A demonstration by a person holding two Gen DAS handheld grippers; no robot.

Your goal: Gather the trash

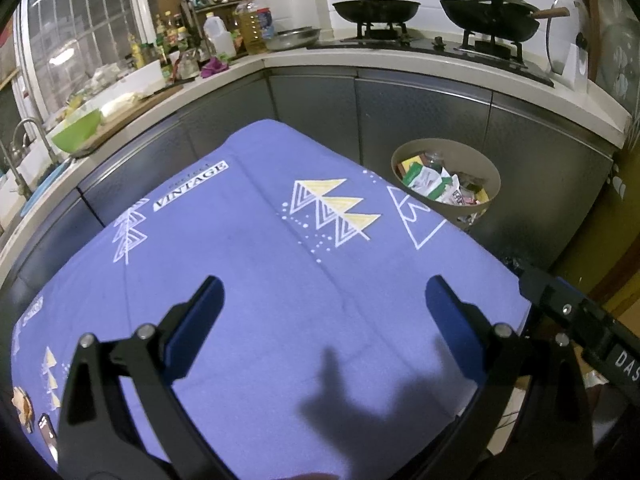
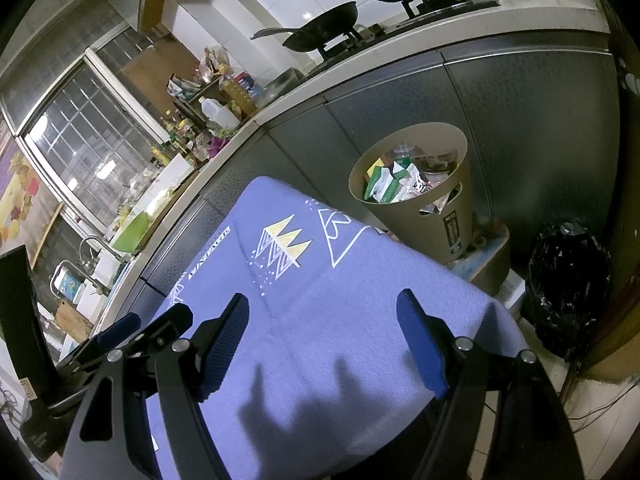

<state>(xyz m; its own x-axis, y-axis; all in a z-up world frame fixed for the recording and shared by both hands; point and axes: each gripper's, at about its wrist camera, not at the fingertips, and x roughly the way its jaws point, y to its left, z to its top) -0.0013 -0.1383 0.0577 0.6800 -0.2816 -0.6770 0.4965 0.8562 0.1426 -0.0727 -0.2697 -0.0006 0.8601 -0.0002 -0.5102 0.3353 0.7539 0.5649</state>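
Both grippers, left gripper [image 1: 324,296] and right gripper [image 2: 322,312], wide, empty over cloth [image 1: 280,280]; bin [image 2: 452,236] beside table for drops.

A blue cloth [image 1: 280,300] printed with white and yellow triangles covers the near surface. Behind it runs a pale bench [image 1: 360,62] over grey cabinet doors [image 1: 420,120]. Two black pans [image 1: 376,10] sit on the stove, bottles [image 1: 216,36] crowd the corner, and a green bowl [image 1: 78,128] sits near the sink tap [image 1: 28,128].
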